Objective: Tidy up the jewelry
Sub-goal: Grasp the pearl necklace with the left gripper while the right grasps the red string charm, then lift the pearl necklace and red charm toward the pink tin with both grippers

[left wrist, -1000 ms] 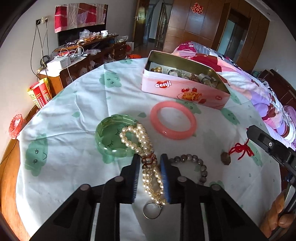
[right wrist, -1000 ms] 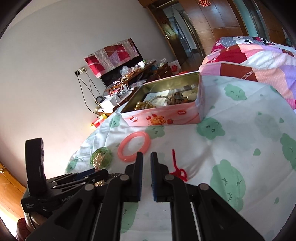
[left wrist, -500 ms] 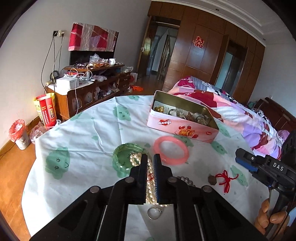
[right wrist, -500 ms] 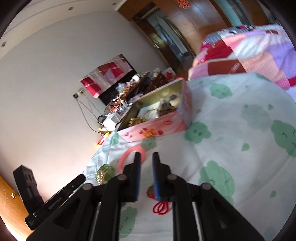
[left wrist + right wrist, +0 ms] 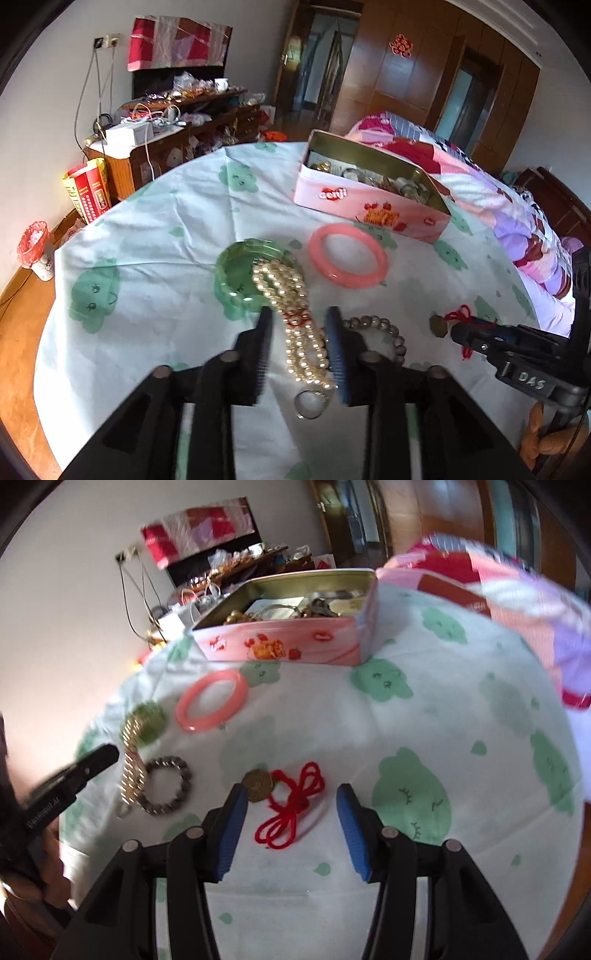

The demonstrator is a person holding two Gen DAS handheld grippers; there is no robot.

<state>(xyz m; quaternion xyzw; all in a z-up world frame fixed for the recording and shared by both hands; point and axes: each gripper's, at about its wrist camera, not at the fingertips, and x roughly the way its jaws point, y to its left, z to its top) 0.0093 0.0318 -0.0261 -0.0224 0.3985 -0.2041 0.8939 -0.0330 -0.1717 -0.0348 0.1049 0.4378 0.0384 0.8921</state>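
Note:
A pearl necklace (image 5: 291, 295) lies on the tablecloth, draped over a green bangle (image 5: 240, 273). My left gripper (image 5: 299, 326) straddles its lower strands, jaws opening, pads off the pearls. A brass pendant on a red cord (image 5: 291, 805) lies between the fingers of my right gripper (image 5: 291, 794), whose jaws are opening too, without touching it. A pink bangle (image 5: 349, 254) and a grey bead bracelet (image 5: 384, 328) lie close by. The open pink tin (image 5: 369, 210) with several jewelry pieces stands behind them.
The round table's cloth (image 5: 155, 258) has green prints. A bed with a patchwork quilt (image 5: 498, 206) runs along the right. A cluttered wooden cabinet (image 5: 166, 147), a red bag and a small bin stand by the far left wall. A hand holds each gripper.
The left jaws closed over the pearls half a second ago and now stand apart again. The right gripper tipped down over the red-cord pendant and went from shut to open.

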